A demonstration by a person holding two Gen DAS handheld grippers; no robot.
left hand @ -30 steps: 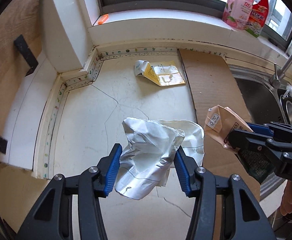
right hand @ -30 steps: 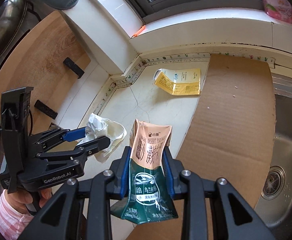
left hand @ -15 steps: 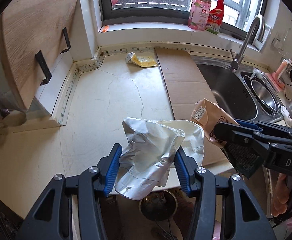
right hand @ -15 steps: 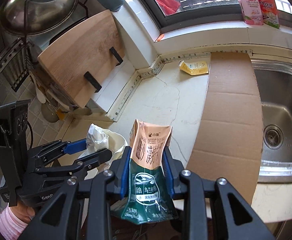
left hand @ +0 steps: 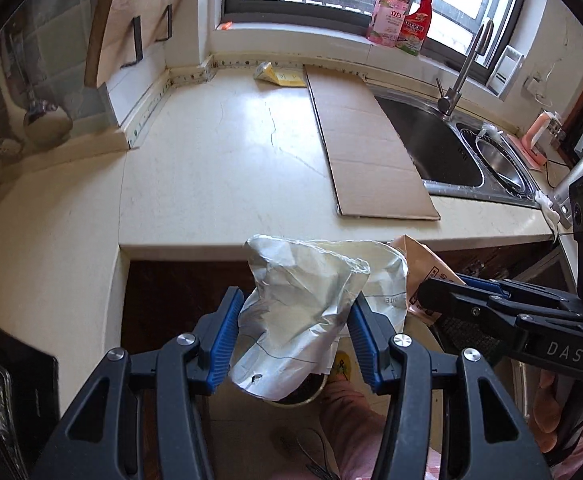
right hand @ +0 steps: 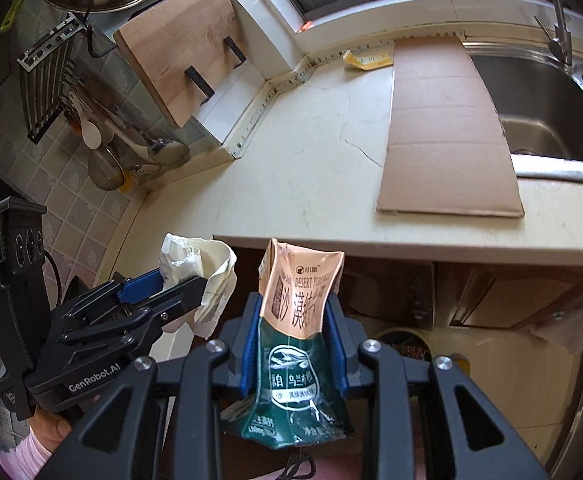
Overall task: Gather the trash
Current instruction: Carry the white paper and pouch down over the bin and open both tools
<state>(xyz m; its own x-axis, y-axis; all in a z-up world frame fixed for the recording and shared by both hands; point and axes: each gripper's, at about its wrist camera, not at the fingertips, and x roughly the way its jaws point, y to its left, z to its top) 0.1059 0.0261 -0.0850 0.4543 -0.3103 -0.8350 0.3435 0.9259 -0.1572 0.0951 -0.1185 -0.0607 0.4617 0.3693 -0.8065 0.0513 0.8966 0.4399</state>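
Observation:
My left gripper [left hand: 295,336] is shut on a crumpled silver foil pouch [left hand: 299,316], held off the counter's front edge above a round bin [left hand: 303,394] on the floor. The pouch also shows in the right wrist view [right hand: 201,276]. My right gripper [right hand: 293,340] is shut on a flattened green and tan milk carton [right hand: 295,336], just right of the left gripper; in the left wrist view the carton [left hand: 419,268] pokes out from the right gripper. A yellow flattened carton [left hand: 279,76] lies on the counter at the back wall; it also shows in the right wrist view [right hand: 365,60].
A cardboard sheet [left hand: 365,148] lies on the cream counter [left hand: 219,168] beside the steel sink [left hand: 435,148] with its tap [left hand: 459,76]. Two spray bottles [left hand: 401,20] stand on the windowsill. A wooden board [right hand: 179,52] leans at the left. Dark cabinet fronts [left hand: 179,292] run below the counter.
Both grippers have pulled back from over the counter to beyond its front edge, each still holding its trash. The floor and bin have come into view below.

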